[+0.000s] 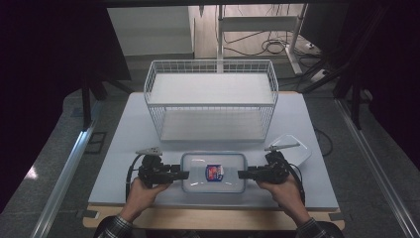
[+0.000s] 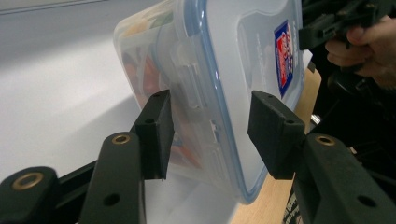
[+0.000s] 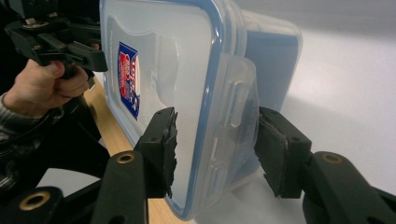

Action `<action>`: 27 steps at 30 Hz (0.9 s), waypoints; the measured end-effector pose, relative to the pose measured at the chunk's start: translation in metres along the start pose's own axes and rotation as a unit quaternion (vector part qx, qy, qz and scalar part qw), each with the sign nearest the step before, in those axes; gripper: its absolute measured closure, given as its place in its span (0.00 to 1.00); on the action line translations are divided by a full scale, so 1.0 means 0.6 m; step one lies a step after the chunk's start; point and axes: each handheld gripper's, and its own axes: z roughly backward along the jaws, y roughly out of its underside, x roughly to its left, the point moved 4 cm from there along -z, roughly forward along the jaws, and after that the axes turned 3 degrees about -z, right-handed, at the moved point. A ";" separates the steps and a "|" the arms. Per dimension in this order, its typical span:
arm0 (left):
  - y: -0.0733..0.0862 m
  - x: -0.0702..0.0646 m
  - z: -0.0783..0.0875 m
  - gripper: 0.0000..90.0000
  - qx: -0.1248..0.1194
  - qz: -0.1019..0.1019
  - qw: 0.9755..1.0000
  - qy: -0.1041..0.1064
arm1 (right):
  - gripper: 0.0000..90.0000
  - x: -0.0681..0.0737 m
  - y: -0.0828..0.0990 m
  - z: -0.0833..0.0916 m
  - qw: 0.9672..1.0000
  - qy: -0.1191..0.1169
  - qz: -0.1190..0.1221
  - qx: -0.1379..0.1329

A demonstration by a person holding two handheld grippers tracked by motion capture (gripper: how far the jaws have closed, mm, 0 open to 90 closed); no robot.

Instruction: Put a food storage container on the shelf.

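A clear rectangular plastic food container with a blue-rimmed lid and a red-and-blue label [image 1: 213,172] lies on the pale grey counter [image 1: 124,144], directly between the two grippers. The left gripper [image 1: 184,174] comes at its left short end; in the left gripper view its black fingers [image 2: 155,133] straddle the side latch of the container [image 2: 205,79], one finger against the body wall, the other standing just off the lid face, so the fingers are not yet clamped. The right gripper [image 1: 241,174] meets the opposite short end; in the right gripper view its fingers [image 3: 161,149] bracket the latch flap of the container [image 3: 177,70], both very near the plastic, but whether they press on it cannot be told. Beyond the fingers stands a white wire basket shelf [image 1: 211,96]. Just behind the right gripper lies a second clear lid [image 1: 297,148].
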 end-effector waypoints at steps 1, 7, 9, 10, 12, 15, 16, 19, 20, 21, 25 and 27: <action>0.000 -0.002 0.000 0.57 -0.001 0.002 1.000 -0.003 | 0.56 0.002 0.001 0.001 1.000 0.004 0.001 -0.001; -0.001 0.000 -0.001 0.57 -0.014 0.023 1.000 -0.005 | 0.56 0.008 0.006 0.001 1.000 0.014 -0.008 -0.019; -0.003 0.001 -0.001 0.57 -0.017 0.026 0.999 -0.011 | 0.56 0.011 0.006 0.000 1.000 0.018 -0.004 -0.022; -0.004 0.001 -0.001 0.57 -0.017 0.026 0.999 -0.014 | 0.56 0.013 0.004 0.000 0.999 0.022 0.002 -0.024; -0.005 0.001 0.001 0.57 -0.018 0.027 0.999 -0.016 | 0.56 0.018 0.002 0.000 0.999 0.029 0.009 -0.029; -0.015 -0.003 0.007 0.57 -0.025 0.023 0.999 -0.020 | 0.56 0.023 -0.005 0.004 0.999 0.028 0.010 -0.037; -0.020 -0.004 0.011 0.57 -0.029 0.019 0.999 -0.021 | 0.56 0.024 -0.007 0.005 0.999 0.027 0.012 -0.040; -0.036 -0.009 0.022 0.57 -0.038 0.009 0.999 -0.028 | 0.56 0.031 -0.018 0.011 0.998 0.023 0.023 -0.051; -0.040 -0.010 0.024 0.57 -0.041 0.006 0.999 -0.029 | 0.56 0.034 -0.022 0.013 0.998 0.023 0.026 -0.054; -0.046 -0.012 0.028 0.57 -0.042 0.006 0.999 -0.032 | 0.56 0.036 -0.025 0.015 0.998 0.023 0.030 -0.056; -0.059 -0.016 0.037 0.57 -0.048 -0.003 0.998 -0.036 | 0.56 0.046 -0.044 0.023 0.997 0.022 0.043 -0.066; -0.070 -0.018 0.042 0.57 -0.053 -0.006 0.998 -0.039 | 0.56 0.048 -0.049 0.025 0.996 0.022 0.047 -0.068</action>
